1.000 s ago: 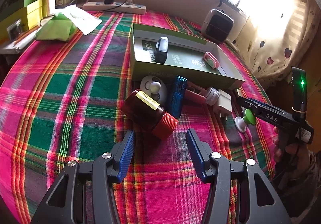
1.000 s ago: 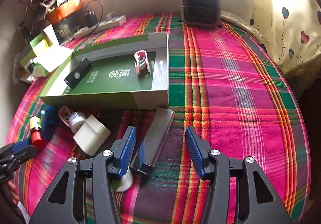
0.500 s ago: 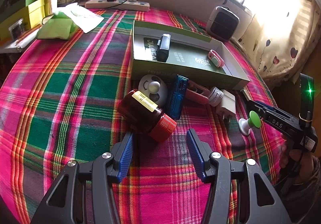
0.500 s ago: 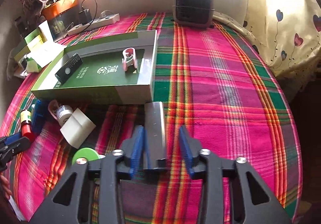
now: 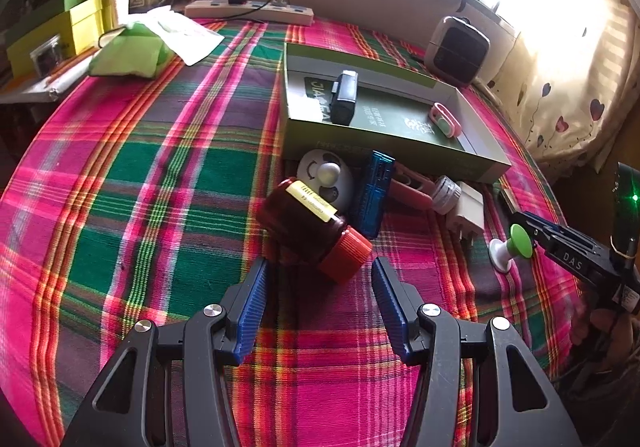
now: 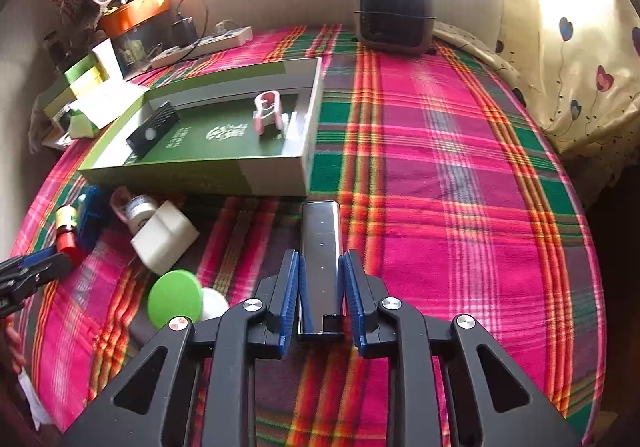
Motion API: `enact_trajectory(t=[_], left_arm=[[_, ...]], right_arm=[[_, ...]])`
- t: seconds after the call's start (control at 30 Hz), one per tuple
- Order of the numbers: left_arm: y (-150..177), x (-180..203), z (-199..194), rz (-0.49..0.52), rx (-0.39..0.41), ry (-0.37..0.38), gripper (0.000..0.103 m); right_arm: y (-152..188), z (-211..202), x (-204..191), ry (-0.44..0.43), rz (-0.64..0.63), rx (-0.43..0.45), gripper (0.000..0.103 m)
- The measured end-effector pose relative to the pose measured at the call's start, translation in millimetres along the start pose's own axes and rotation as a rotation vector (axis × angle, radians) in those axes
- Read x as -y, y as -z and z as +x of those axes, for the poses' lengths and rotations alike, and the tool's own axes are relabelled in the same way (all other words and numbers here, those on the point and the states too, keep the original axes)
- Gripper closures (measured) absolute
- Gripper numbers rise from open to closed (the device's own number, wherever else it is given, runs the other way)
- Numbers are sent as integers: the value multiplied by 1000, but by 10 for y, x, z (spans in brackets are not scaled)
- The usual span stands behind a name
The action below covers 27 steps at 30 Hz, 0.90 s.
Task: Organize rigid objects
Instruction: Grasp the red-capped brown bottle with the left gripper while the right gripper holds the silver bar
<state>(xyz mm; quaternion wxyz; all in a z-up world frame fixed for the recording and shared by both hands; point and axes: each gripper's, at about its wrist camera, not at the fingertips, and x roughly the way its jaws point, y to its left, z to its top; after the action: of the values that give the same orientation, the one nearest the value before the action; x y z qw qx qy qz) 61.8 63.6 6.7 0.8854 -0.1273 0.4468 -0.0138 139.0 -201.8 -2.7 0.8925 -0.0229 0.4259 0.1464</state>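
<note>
Left gripper (image 5: pixel 318 289) is open, nothing between the pads, w/ the brown red-capped bottle (image 5: pixel 310 225) lying on its side just ahead, cap end toward the jaws. Right gripper (image 6: pixel 320 287) is the one that matters imo: jaws just closed and now pinch the dark metal bar (image 6: pixel 320 247) by its near end. Bar's long axis runs straight away from the gripper, far end pointing at the green box tray (image 6: pixel 276 171), near its right corner. So prob lift, then fwd and a bit left.

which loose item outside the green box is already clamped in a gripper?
The silver bar, pinched by the right gripper. The red-capped bottle lies just beyond the open left gripper, untouched.
</note>
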Motion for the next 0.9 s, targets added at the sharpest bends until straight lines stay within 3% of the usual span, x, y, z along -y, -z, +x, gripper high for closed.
enact_trajectory(t=[0.53, 0.7, 0.9], left_arm=[[36, -311, -151, -73, 26, -95, 51], [-4, -228, -285, -83, 78, -35, 51], [-107, -133, -136, -43, 64, -74, 51]], right_arm=[[110, -64, -156, -26, -51, 0, 79], [139, -85, -213, -30, -68, 1, 79], [135, -83, -210, -31, -66, 1, 79]])
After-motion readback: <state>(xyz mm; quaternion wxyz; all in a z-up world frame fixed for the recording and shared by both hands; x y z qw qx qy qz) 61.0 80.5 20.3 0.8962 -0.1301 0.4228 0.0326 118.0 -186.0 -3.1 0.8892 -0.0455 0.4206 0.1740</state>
